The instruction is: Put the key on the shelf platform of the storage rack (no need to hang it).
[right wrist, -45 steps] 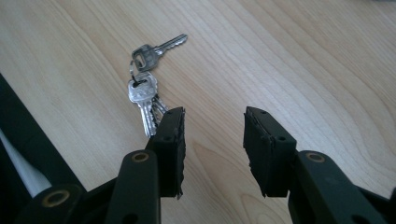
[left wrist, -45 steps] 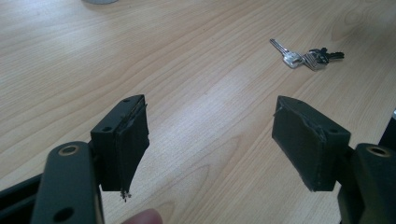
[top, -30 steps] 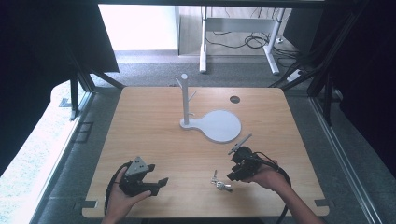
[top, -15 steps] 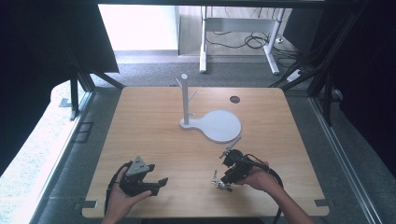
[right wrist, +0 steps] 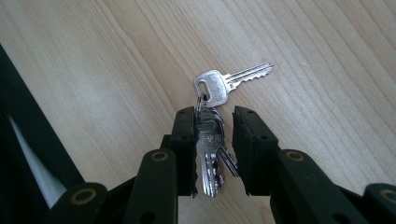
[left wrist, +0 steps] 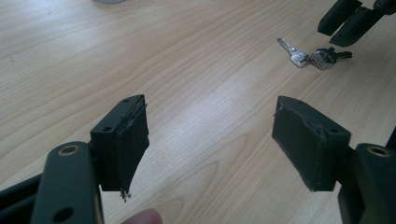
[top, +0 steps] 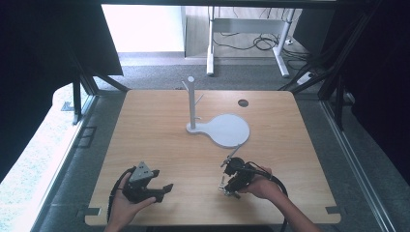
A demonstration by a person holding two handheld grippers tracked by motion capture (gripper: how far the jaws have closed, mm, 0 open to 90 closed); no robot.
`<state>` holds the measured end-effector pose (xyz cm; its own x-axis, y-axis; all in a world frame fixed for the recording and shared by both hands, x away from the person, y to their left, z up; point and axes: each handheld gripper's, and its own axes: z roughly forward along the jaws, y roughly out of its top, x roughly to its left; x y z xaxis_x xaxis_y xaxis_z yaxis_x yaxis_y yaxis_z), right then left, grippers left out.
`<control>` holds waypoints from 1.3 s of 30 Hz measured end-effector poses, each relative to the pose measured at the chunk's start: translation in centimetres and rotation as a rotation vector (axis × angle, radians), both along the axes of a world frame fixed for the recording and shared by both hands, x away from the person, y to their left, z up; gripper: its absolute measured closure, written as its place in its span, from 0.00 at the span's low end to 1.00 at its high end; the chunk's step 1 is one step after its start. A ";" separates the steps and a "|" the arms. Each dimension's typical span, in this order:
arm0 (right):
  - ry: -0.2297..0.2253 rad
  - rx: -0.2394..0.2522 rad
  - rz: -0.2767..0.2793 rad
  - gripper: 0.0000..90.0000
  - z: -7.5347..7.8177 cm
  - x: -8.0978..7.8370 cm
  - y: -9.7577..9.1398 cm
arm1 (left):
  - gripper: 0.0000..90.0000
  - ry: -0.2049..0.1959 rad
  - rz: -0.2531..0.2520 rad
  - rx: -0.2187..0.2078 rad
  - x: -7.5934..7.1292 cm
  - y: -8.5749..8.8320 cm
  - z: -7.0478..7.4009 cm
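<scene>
bunch of keys between right gripper fingers

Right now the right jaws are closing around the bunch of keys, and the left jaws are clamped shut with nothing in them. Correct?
Not quite. The left gripper has its jaws wide open over bare table, as the left gripper view shows. The right gripper does have its jaws closing around the keys.

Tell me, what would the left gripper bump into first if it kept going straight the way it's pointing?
Probably nothing soon: ahead of the left gripper lies bare table. The bunch of keys and the right gripper sit off to one side of its line, though depth is hard to judge.
</scene>
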<state>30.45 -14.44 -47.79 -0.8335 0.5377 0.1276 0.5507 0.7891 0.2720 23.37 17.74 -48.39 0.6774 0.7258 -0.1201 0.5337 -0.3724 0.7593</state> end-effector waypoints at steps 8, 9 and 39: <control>-0.002 -0.027 0.020 0.81 -0.5 -0.1 0.9 | 0.30 0.001 0.004 -0.002 0.1 0.1 0.0; -0.003 -0.027 0.021 0.81 -0.6 -0.1 1.0 | 0.30 0.000 0.004 -0.003 0.1 0.2 0.0; -0.034 -0.116 0.057 0.99 -1.3 -0.4 2.9 | 0.30 0.004 0.017 -0.008 0.2 0.7 -0.1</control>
<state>30.01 -11.55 -49.05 -0.8658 0.4990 0.0389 0.4963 0.8459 0.1951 23.60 18.40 -48.48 0.6643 0.7364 -0.1286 0.5429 -0.3570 0.7602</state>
